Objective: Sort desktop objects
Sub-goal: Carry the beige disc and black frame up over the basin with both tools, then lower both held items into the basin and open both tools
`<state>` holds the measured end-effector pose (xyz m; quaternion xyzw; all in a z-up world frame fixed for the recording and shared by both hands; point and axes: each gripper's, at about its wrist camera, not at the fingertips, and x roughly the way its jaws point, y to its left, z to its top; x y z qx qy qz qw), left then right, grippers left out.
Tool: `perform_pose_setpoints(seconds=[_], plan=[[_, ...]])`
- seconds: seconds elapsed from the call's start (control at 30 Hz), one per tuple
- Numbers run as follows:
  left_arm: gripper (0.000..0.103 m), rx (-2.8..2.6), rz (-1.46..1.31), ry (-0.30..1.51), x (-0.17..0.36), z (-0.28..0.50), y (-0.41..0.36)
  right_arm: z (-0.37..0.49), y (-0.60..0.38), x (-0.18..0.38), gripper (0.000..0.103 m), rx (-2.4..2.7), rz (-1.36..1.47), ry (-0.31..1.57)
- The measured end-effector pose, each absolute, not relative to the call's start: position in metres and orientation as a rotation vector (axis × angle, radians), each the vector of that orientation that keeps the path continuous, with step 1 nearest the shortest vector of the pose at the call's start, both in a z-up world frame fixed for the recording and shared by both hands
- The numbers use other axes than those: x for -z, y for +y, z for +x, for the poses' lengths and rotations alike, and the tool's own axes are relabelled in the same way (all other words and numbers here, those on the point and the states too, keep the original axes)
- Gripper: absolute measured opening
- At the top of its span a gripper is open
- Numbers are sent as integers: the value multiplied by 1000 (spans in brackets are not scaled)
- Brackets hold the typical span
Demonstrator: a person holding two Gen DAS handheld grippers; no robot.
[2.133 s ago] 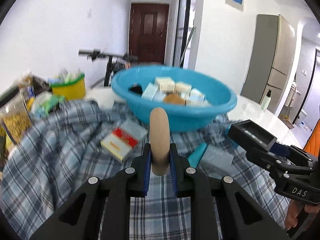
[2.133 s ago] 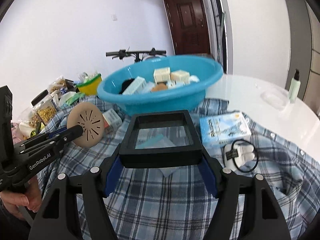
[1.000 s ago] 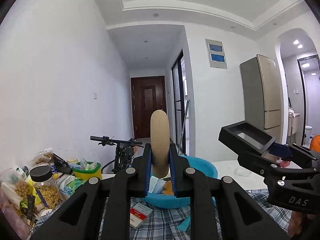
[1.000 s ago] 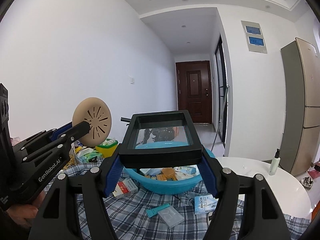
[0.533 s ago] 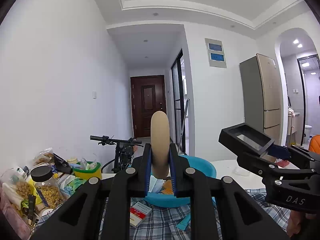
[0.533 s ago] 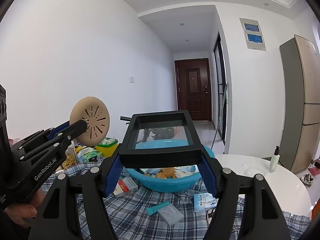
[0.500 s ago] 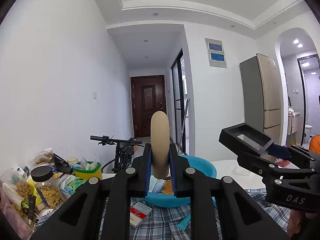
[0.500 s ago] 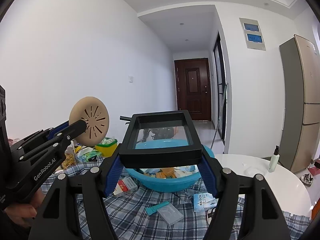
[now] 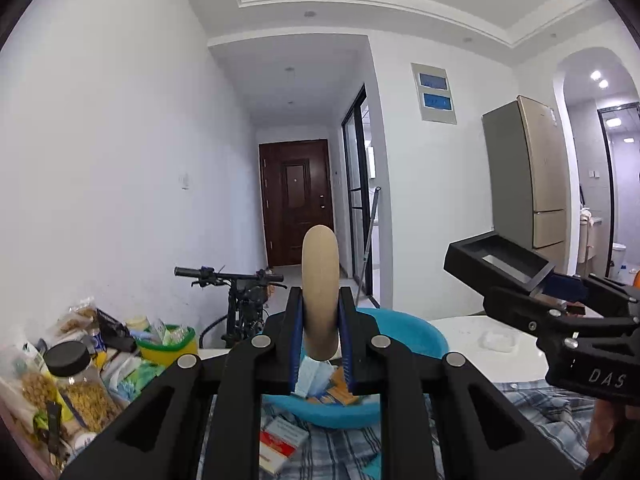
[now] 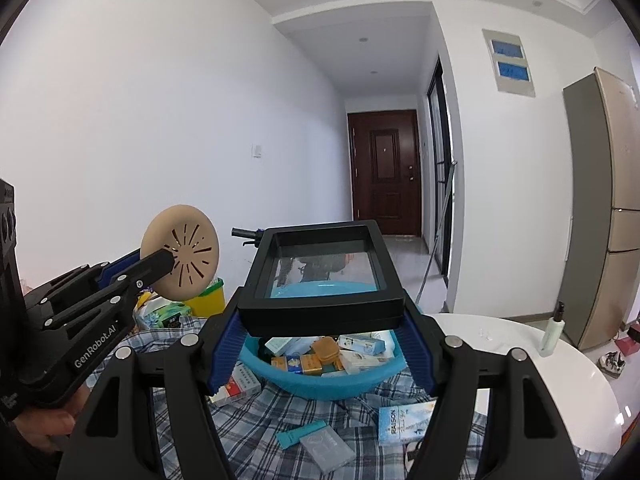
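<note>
Several boxes already fill your basin [image 10: 320,384], while your left gripper [image 9: 320,336] clamps the disc [image 9: 319,292], your right gripper [image 10: 322,344] the frame [image 10: 324,276], packs [image 10: 404,420] remaining outside.

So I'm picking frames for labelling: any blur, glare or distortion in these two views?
Left wrist view: strong fisheye bend with dark corners; the disc in the left gripper is sharp, the jar at the edge is soft. Right wrist view: same bend; the frame in the right gripper has a clear pane showing the basin through it, with faint reflections.
</note>
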<state>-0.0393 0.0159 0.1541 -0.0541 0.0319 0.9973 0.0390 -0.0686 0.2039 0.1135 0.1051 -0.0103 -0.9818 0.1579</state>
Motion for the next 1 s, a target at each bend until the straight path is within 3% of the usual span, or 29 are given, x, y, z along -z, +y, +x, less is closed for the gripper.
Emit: perform_pose_setpoints(seconds=[1.0], plan=[[18, -3067, -194, 33, -152, -243, 2, -239, 201, -130, 68, 2892, 242, -51]])
